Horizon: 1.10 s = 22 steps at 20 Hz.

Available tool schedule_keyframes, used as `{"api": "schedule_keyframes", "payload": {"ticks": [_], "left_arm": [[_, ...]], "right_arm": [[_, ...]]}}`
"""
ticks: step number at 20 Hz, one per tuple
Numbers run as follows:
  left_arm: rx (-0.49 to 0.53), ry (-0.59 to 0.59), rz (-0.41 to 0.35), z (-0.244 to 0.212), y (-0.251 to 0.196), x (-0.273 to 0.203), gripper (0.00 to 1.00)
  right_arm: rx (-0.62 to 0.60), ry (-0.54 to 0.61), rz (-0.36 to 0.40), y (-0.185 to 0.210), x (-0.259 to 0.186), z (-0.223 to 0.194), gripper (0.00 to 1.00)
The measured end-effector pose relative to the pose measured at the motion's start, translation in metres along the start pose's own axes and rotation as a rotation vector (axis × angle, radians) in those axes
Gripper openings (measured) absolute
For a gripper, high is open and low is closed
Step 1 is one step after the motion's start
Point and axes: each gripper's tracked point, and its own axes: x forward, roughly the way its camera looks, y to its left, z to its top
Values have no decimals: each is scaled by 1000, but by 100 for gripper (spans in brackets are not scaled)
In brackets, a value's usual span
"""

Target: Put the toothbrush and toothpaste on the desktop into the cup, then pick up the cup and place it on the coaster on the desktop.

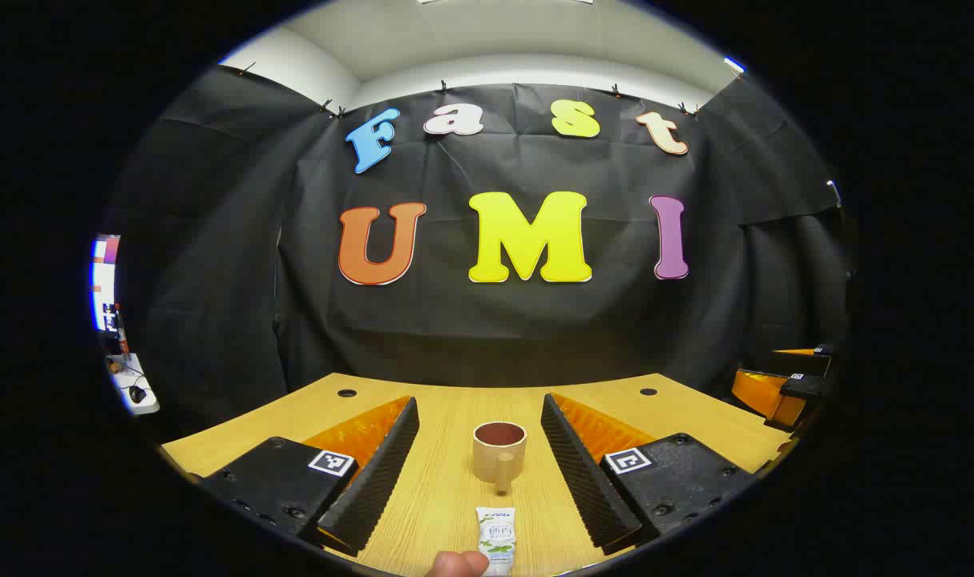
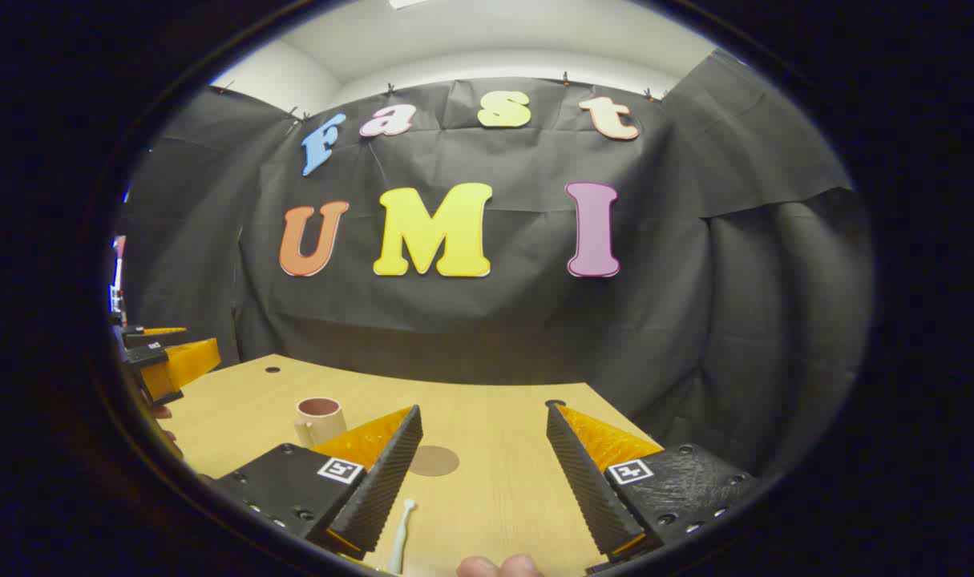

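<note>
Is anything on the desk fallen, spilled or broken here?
Nothing stands out. The cup stands upright, the toothpaste and toothbrush lie flat on the desk, and the coaster is bare.

Recording booth; black cloth wall (image 1: 214,320), desktop (image 2: 495,481)

- Left gripper view: cup (image 1: 499,450) on table (image 1: 446,489), toothpaste (image 1: 496,538) just before it (nearer cam).
- Right gripper view: cup (image 2: 320,419) left, coaster (image 2: 434,461) to its right, toothbrush (image 2: 402,535) before coaster.
</note>
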Motion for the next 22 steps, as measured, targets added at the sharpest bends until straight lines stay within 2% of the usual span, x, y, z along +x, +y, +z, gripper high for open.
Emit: {"api": "schedule_keyframes", "payload": {"ticks": [22], "left_arm": [[16, 89, -13, -21, -5, -4, 97]], "right_arm": [[-17, 32, -16, -6, 1, -15, 96]]}}
